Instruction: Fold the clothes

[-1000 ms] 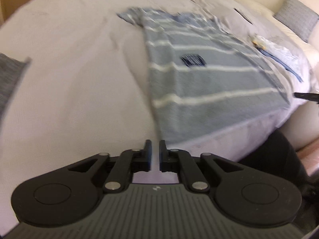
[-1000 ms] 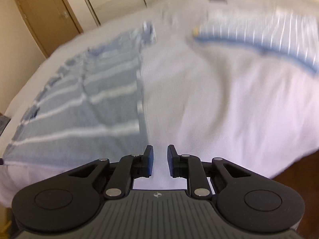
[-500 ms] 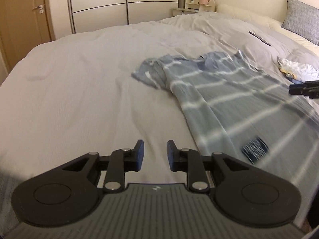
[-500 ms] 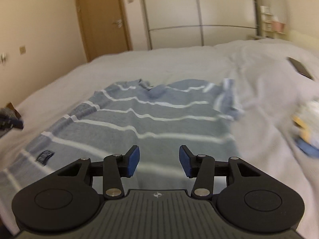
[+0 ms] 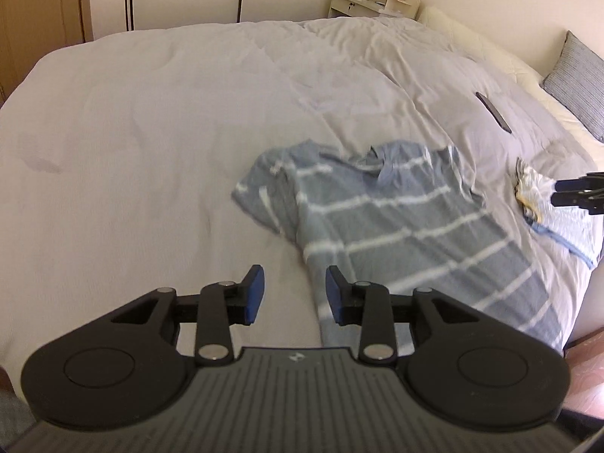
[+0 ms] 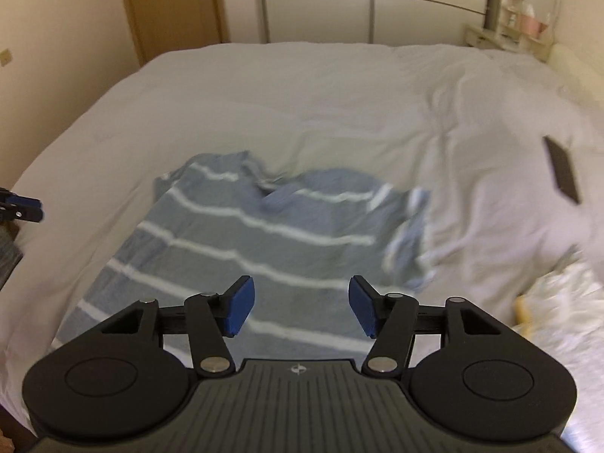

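Observation:
A grey-blue T-shirt with white stripes (image 5: 396, 222) lies spread on the bed, collar toward the far side, hem over the near edge. It also shows in the right wrist view (image 6: 264, 234). My left gripper (image 5: 294, 296) is open and empty, above the bed beside the shirt's left edge. My right gripper (image 6: 300, 309) is open and empty, above the shirt's lower part. The right gripper's tips show at the right edge of the left wrist view (image 5: 577, 192).
The bed has a pale grey duvet (image 5: 151, 132). A dark phone (image 6: 562, 170) lies on it to the right. A crumpled white and light-blue garment (image 5: 547, 204) lies right of the shirt. A grey pillow (image 5: 577, 75), wardrobe doors and a door stand behind.
Both grippers have opened from nearly shut and swung up to face across the bed. The shirt now lies ahead of both, where before the views were turned and blurred.

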The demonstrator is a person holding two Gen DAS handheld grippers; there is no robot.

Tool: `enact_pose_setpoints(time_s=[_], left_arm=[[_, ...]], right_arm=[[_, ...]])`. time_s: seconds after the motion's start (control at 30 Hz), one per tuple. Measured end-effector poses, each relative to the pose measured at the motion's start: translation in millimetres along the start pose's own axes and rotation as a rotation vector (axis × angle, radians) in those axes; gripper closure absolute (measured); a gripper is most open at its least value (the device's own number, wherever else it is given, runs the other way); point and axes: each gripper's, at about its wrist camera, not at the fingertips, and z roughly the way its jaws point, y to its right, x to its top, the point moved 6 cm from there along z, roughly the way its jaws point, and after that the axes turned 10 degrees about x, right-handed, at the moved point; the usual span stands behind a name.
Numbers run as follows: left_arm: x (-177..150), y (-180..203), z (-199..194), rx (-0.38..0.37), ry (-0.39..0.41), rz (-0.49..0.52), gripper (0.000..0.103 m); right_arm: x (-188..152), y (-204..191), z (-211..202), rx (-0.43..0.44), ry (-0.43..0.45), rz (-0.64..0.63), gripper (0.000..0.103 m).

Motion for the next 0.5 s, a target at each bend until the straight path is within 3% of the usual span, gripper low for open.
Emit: enact_pose_setpoints(time_s=[0.2,0.37,0.5], left_arm=[[62,18,31,0.029,-0.033,0.086,0.071],[99,29,64,0.078,-0.072,0.149,0.071],[121,38,96,0.126,-0.115,0.259,0.071]], right_arm=[[33,46,2,-0.018,-0.028,-0.036,0.045],[62,96,42,0.064,-0.066,-0.069,0.046],[87,115,91,0.145,-0.109,-0.15,0.047]])
